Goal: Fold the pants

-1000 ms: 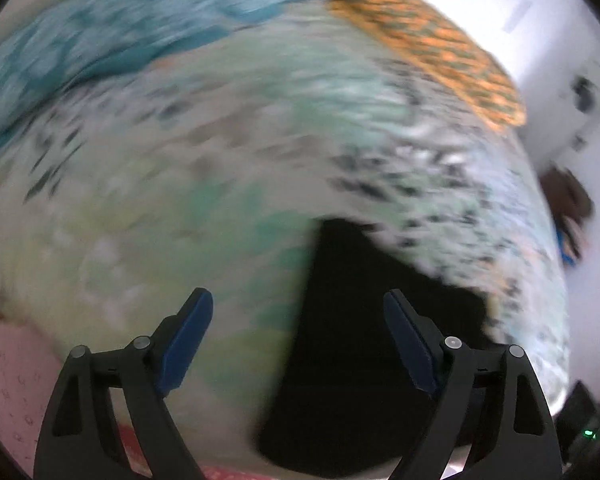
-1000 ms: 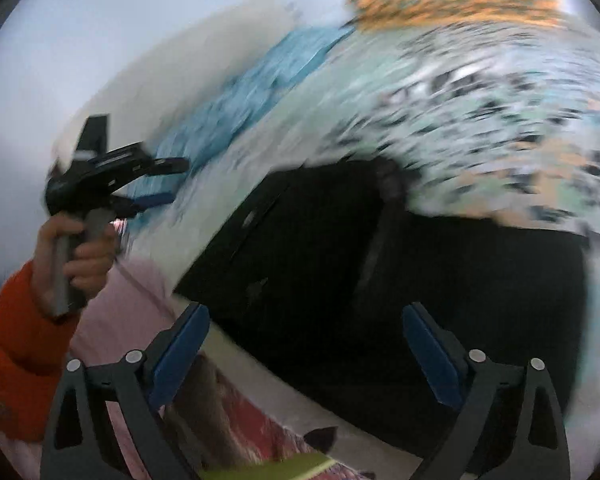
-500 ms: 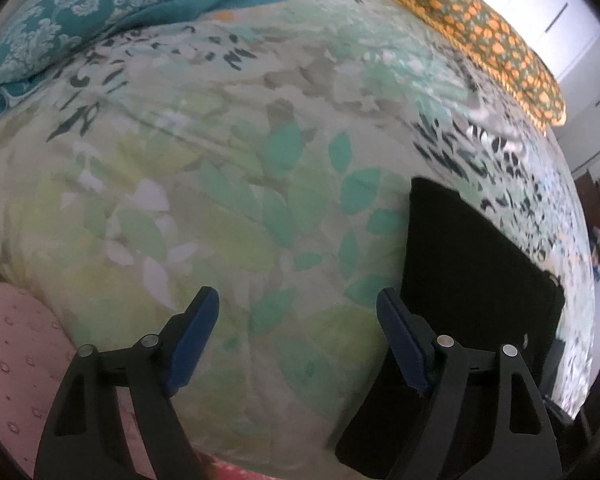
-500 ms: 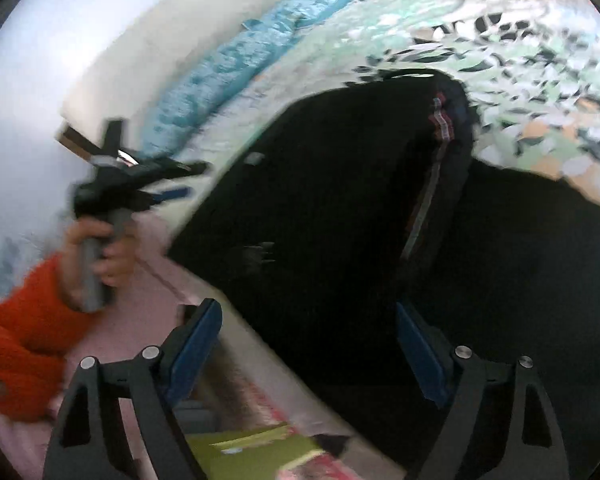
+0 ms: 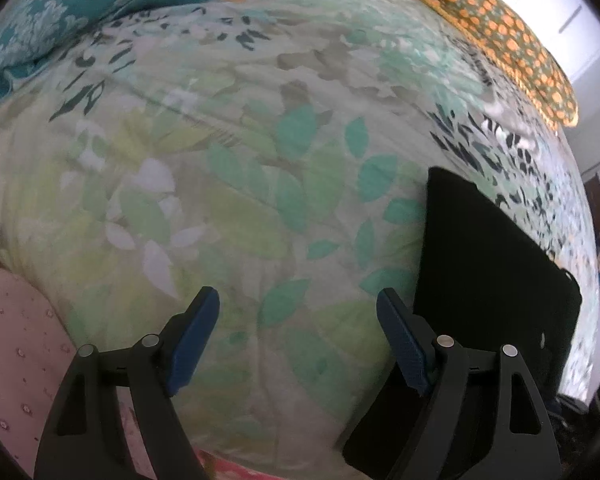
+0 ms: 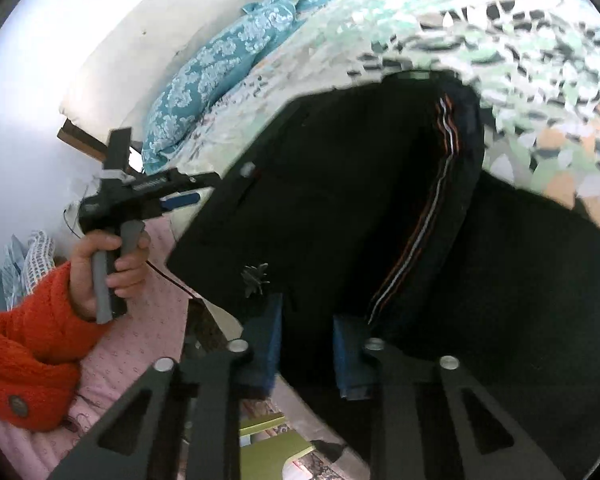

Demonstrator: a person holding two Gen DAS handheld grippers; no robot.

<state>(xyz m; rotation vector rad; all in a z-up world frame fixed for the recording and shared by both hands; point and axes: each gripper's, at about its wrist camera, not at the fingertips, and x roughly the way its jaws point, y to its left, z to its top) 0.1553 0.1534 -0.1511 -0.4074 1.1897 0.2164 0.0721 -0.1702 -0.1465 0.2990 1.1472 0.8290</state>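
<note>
Black pants (image 6: pixel 340 184) with an orange and white side stripe (image 6: pixel 424 224) lie on the leaf-print bedspread (image 5: pixel 260 152). In the left wrist view they show as a dark slab (image 5: pixel 488 264) at the right. My right gripper (image 6: pixel 306 340) is shut on the near edge of the pants. My left gripper (image 5: pixel 298 328) is open and empty above bare bedspread, left of the pants. It also shows in the right wrist view (image 6: pixel 156 196), held in a hand with an orange sleeve.
A teal patterned pillow (image 5: pixel 80 8) lies at the far left of the bed and an orange patterned pillow (image 5: pixel 496 32) at the far right. A white wall (image 6: pixel 60 60) stands behind the bed. Pink dotted fabric (image 5: pixel 16 344) is at the near left.
My right gripper has closed on the near edge of the pants. My left gripper has swung left, off the pants, and stays open over the bedspread.
</note>
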